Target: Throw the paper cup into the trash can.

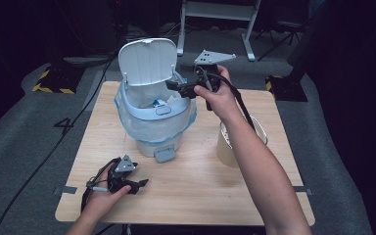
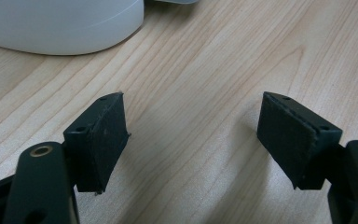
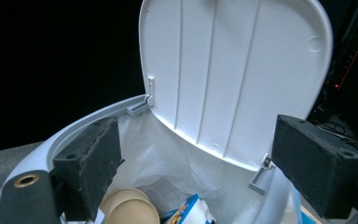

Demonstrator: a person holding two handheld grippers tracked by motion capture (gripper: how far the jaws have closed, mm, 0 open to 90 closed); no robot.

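High view: right gripper (image 1: pixel 176 88) jaws apart over bin (image 1: pixel 154 122) rim | left gripper (image 1: pixel 139 185) jaws apart near table (image 1: pixel 196 196) edge

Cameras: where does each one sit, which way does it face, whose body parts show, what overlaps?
High view: above the person's side, looking forward and down at the table; both forearms, left gripper, right gripper.
Left gripper view: low over the wood, open jaws, bin base.
Right gripper view: above the bin, facing its raised lid, jaws open.
Shared: all show the bin.
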